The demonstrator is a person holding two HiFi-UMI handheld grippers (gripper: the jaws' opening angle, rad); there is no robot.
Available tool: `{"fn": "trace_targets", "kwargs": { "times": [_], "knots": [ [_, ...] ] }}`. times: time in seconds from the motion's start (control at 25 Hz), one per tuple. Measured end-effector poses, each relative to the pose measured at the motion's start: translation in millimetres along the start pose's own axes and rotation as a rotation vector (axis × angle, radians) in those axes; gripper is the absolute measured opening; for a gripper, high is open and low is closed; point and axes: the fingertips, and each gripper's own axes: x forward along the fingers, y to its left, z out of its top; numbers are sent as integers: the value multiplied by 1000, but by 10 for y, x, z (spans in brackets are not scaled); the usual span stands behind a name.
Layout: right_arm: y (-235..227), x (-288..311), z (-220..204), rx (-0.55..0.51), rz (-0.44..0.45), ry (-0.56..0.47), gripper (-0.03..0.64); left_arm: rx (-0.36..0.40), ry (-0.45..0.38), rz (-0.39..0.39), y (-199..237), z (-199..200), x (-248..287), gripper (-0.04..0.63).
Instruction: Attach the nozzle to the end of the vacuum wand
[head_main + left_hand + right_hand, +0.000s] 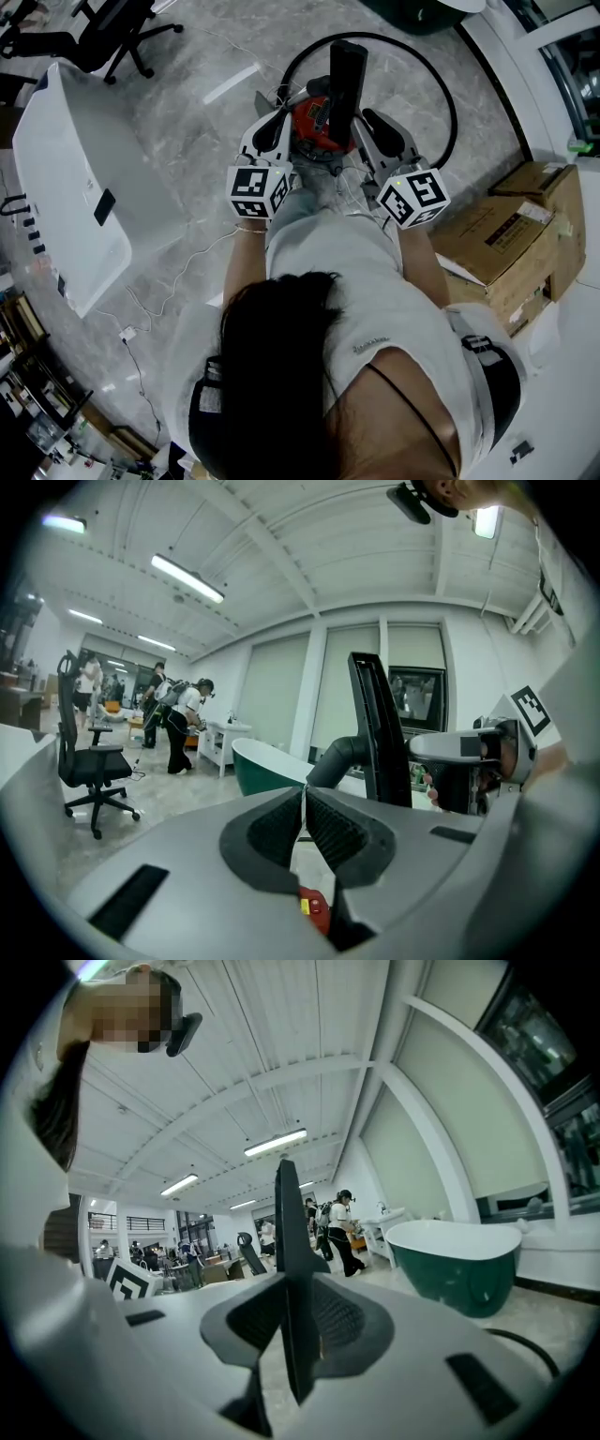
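Scene: We look down on a person standing on grey stone floor with a gripper in each hand. A red vacuum body (314, 127) sits between the two grippers.
Right gripper (289, 1312): Clamped on the flat black nozzle (286, 1232), which runs up edge-on between its pads.
Left gripper (302, 803): Jaws together at the tips, and we see nothing caught between them.
Nozzle, position: It stands upright with its long axis vertical, rising above the red body on the far side of the person and between the two grippers.
Nozzle from the left jaws: It lies to the right and a little farther off, clear of the pads.
Nearer hand: The right, which has the nozzle in its grip.
Wand end: In the left gripper view a dark curved tube (337, 757) reaches the nozzle's lower part. We cannot tell whether the two are seated together.
Hose (456, 108): A black loop sweeps round the far side and down the right.
What the join turns on, in our judgement: The nozzle's vertical axis must line up with the tube's open end, with the right hand pressing along that axis and the left free to brace the tube.
Background: Cardboard boxes (497, 239) lie near on the right.
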Motion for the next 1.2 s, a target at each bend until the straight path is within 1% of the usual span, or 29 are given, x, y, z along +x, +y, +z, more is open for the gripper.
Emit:
{"fn": "trace_targets", "kwargs": {
  "times": [0.12, 0.4, 0.68, 0.92, 1.08, 1.2],
  "knots": [
    [-19, -44, 30, 8, -12, -22, 59, 12, 0, -13, -70, 5, 2, 15],
    [-100, -137, 102, 54, -19, -58, 17, 17, 0, -27, -140, 15, -29, 12],
    [-94, -187, 60, 40, -25, -47, 15, 33, -1, -23, -273, 36, -36, 8],
    [-84, -186, -20, -21, -94, 13, 15, 11, 18, 16, -295, -34, -87, 3],
    [-39, -190, -47, -27, -106, 23, 14, -2, 58, 41, -319, -110, -85, 3],
    [-23, -230, -69, -30, -118, 34, 15, -14, 57, 42, -395, -88, -112, 3]
  ]
}}
